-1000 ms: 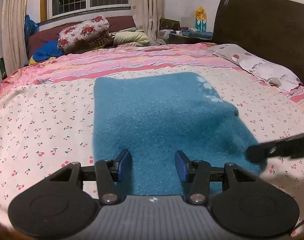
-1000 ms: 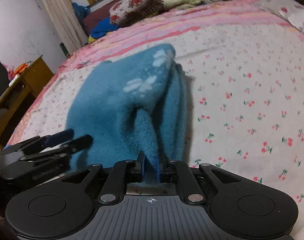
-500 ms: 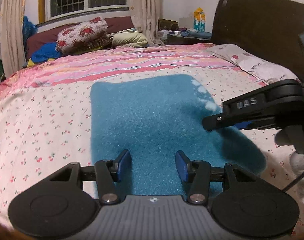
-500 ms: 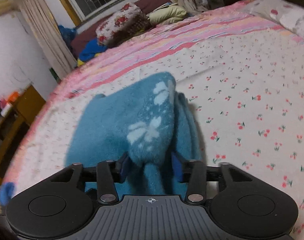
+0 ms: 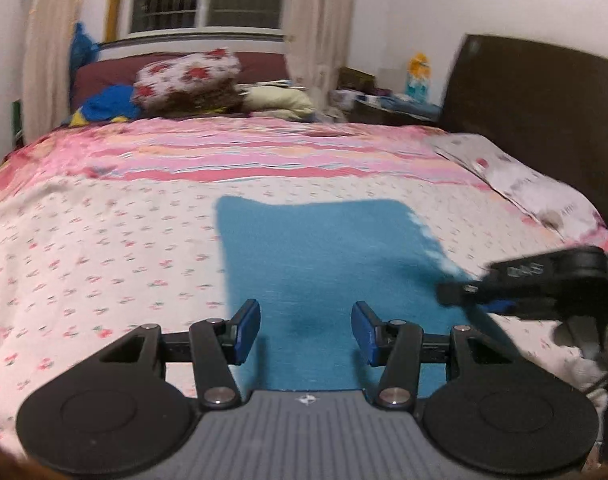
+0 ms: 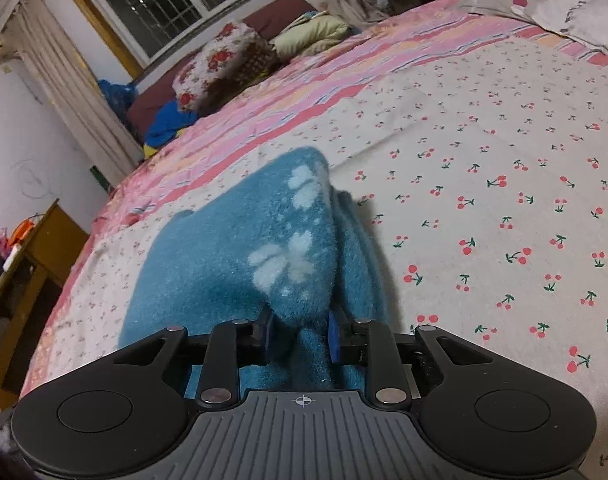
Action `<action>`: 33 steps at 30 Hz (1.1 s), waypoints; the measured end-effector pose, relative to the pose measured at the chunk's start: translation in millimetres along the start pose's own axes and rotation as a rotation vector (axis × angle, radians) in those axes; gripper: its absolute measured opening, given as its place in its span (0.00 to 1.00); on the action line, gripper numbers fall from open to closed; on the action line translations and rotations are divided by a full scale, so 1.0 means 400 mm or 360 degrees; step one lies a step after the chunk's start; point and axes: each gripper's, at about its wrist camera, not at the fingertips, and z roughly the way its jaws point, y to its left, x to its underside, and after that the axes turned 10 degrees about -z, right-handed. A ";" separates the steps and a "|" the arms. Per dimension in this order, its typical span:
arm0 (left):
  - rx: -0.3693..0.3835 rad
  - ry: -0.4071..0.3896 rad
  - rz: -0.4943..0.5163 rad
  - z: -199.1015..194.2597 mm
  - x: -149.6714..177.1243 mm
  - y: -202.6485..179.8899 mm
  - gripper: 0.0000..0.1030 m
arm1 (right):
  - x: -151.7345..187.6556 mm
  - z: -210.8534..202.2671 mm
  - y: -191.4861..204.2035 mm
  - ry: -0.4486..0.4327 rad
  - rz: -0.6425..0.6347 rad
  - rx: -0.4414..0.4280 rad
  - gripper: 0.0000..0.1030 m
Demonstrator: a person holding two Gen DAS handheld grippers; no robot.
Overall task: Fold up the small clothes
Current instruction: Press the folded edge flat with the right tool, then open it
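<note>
A fluffy blue garment (image 5: 324, 256) with pale paw prints lies flat on the cherry-print bedsheet (image 5: 104, 264). My left gripper (image 5: 306, 330) hovers open over its near edge, with nothing pinched between the blue pads. At the garment's right edge, my right gripper (image 5: 464, 292) comes in from the right. In the right wrist view a raised fold of the blue garment (image 6: 232, 264) fills the gap of my right gripper (image 6: 300, 336). Its jaws are closing, and the pads press on the fold.
A grey spotted pillow (image 5: 536, 192) lies against the dark headboard (image 5: 544, 120) at the right. Floral pillows and bedding (image 5: 188, 80) are piled under the window. A wooden cabinet (image 6: 32, 264) stands beside the bed's left side. A white-gloved hand (image 5: 580, 344) holds the right gripper.
My left gripper pulled back and rose, so the garment looks farther away. My right gripper slid down toward the garment's right edge, and its tight pinch became a wider hold on a thicker fold.
</note>
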 end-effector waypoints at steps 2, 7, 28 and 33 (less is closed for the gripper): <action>-0.0051 -0.0010 -0.0047 0.005 -0.011 0.034 0.53 | -0.007 -0.001 0.002 0.0003 0.0021 -0.0033 0.27; -0.0065 -0.0002 -0.0149 0.022 -0.029 0.090 0.54 | -0.023 -0.020 0.015 -0.0036 0.0012 -0.0054 0.33; 0.0041 0.0081 0.0089 0.092 0.007 -0.025 0.62 | -0.024 0.007 -0.016 -0.0073 0.0028 -0.0002 0.23; 0.0006 0.0090 0.0126 0.097 0.012 -0.040 0.66 | -0.010 0.046 -0.024 -0.0055 0.0014 0.0052 0.23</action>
